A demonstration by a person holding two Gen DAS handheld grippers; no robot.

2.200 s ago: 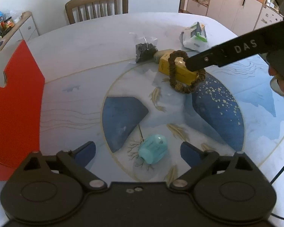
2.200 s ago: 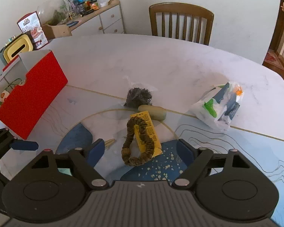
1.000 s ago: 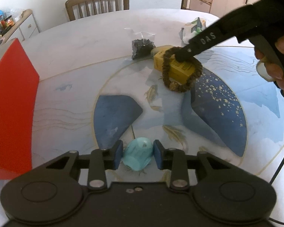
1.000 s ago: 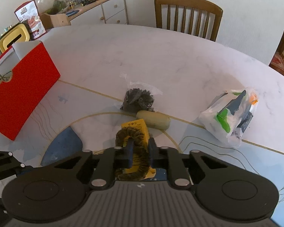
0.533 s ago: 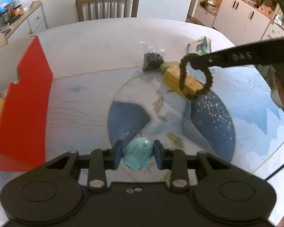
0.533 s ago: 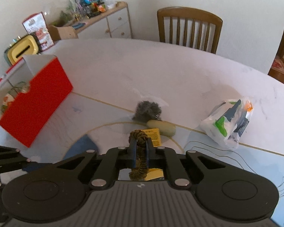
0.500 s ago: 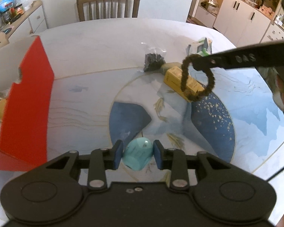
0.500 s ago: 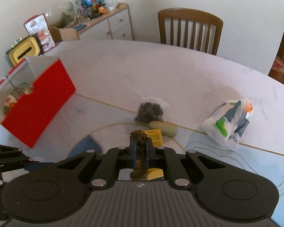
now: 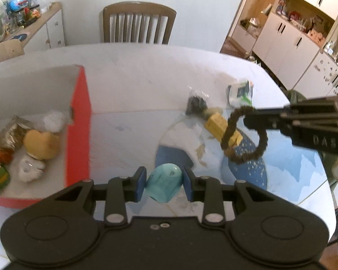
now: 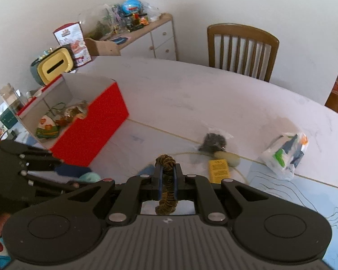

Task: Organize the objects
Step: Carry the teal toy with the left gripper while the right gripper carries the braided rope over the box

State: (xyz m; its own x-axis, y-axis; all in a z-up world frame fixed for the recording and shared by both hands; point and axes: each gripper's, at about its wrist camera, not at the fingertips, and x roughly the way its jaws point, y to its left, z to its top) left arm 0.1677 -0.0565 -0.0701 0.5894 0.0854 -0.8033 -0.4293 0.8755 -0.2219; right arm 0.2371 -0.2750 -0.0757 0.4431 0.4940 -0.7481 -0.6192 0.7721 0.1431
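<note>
Above one table [image 10: 191, 103], one left hand-held gripper [image 9: 164, 181] clamps one teal cup [image 9: 163, 183]; one right hand-held gripper [image 10: 167, 175] pinches one brown scrunchie [image 10: 166, 193].

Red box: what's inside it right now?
Red box holds a tan heart-shaped toy, a white tooth-shaped toy, a crinkly wrapped packet and a green-orange pouch. Anything beneath them is hidden.

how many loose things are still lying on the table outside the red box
4, grouped right of the red box: dark bagged item, greenish oval piece touching it, yellow packet nearer the camera, white plastic pouch farthest right. More could be hidden.
</note>
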